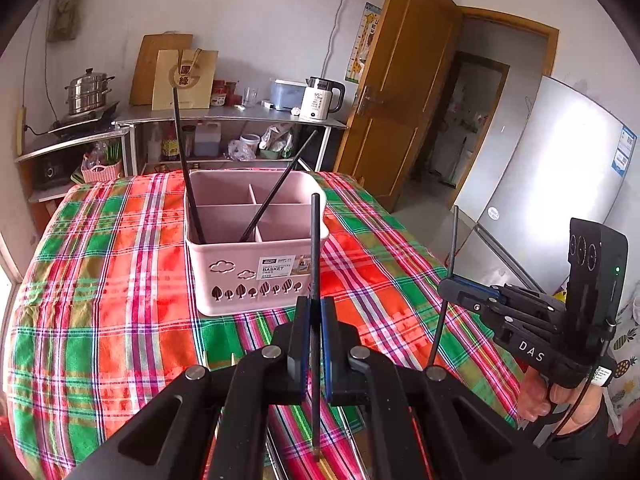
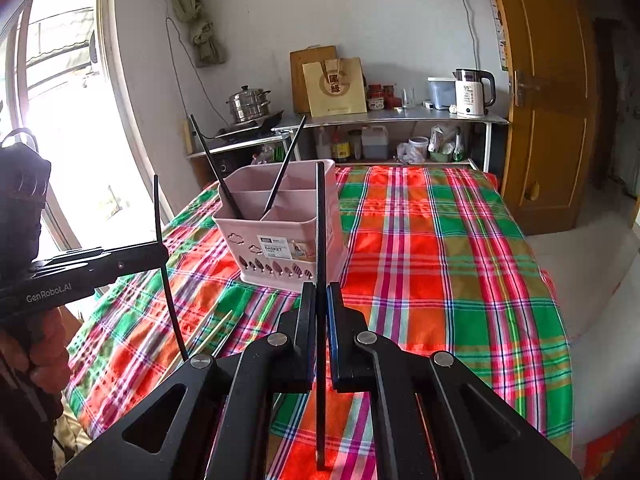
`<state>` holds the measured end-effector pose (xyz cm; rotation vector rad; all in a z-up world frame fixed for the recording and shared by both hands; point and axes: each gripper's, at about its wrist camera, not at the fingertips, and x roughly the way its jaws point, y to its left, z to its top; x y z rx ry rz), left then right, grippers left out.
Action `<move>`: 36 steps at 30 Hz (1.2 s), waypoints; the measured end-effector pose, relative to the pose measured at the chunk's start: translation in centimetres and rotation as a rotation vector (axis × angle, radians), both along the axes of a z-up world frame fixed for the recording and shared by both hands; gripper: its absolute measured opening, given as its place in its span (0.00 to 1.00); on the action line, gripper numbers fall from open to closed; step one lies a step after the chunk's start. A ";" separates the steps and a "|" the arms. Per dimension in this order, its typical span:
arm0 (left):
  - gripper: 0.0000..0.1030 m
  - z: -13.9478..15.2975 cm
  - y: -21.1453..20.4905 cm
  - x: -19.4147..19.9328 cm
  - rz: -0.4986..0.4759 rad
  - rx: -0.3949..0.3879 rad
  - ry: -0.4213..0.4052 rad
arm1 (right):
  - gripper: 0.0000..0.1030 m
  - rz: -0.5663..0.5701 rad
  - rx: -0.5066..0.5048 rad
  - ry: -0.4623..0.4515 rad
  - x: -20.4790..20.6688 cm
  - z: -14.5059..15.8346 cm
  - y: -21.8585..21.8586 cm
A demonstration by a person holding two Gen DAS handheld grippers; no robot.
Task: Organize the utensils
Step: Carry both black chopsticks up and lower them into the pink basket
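a black chopstick (image 1: 315,264) is clamped upright in the left claw (image 1: 315,312), another chopstick (image 2: 320,240) in the right claw (image 2: 320,300); two more are leaned inside the pink basket (image 1: 256,272) on the plaid tabletop (image 1: 120,320).

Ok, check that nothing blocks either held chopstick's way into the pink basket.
Nothing visible blocks it. Left tongs and right tongs each hold a black chopstick upright, with only bare tablecloth before the pink basket. Two chopsticks already lean inside.
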<state>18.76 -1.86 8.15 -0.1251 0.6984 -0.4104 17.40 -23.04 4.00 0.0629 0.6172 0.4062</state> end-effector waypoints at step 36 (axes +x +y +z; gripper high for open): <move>0.04 5.7 4.2 1.8 0.038 -0.012 -0.070 | 0.05 0.042 0.068 -0.128 1.2 5.3 2.0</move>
